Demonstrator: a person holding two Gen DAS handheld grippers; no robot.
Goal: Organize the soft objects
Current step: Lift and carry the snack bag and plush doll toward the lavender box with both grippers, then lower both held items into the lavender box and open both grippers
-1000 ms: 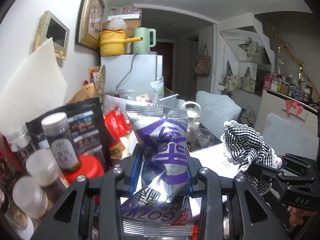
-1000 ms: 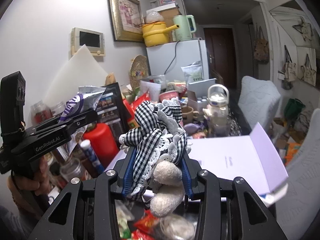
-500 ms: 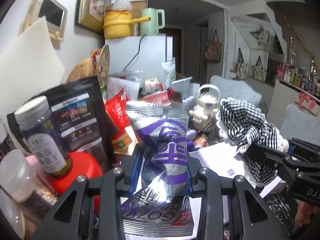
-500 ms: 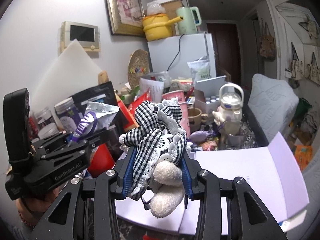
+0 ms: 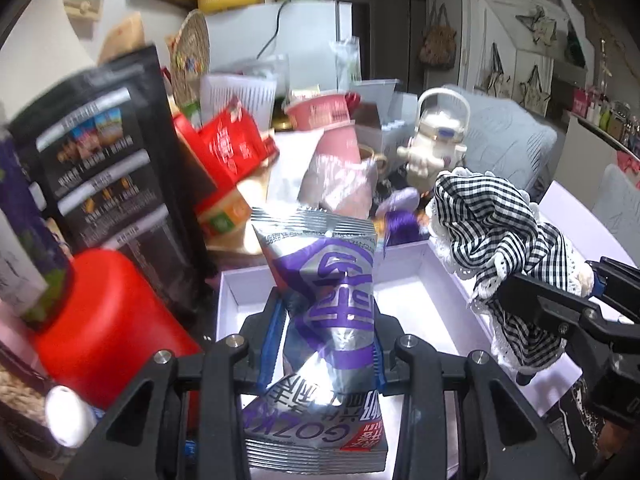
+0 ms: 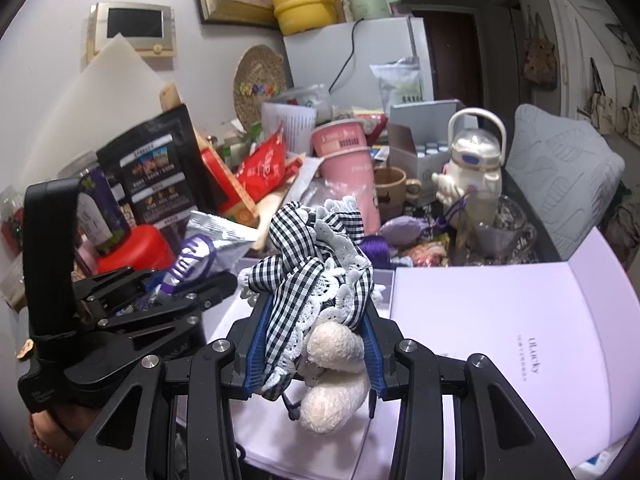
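As we look along the left wrist view, we see the left hand-held gripper (image 5: 328,344) closed on a silver and purple snack bag (image 5: 332,308), its blue pads pressing the crumpled middle of the bag from both sides. The bag stands upright between the fingers, above the open white box (image 5: 416,292) that lies on the tabletop. To the left of the box we find a red container (image 5: 108,320) and, behind it, a tall black pouch (image 5: 108,152). On the right side the right hand-held gripper (image 5: 560,304) comes into the view, holding a black and white checked cloth doll (image 5: 492,232) over the right edge of the box. Farther back stand a pink cup (image 5: 332,136) and a cream kettle (image 5: 436,140).

In the right wrist view, we see the right hand-held gripper (image 6: 316,344) shut on the checked cloth doll (image 6: 316,268), with the doll's fluffy cream legs (image 6: 336,376) hanging down between the blue pads. Under it lies the white box lid (image 6: 500,328), opened flat to the right. On the left, the left hand-held gripper (image 6: 168,292) holds the snack bag (image 6: 208,244), near the doll but apart from it. The red container (image 6: 136,252) stands behind this gripper.
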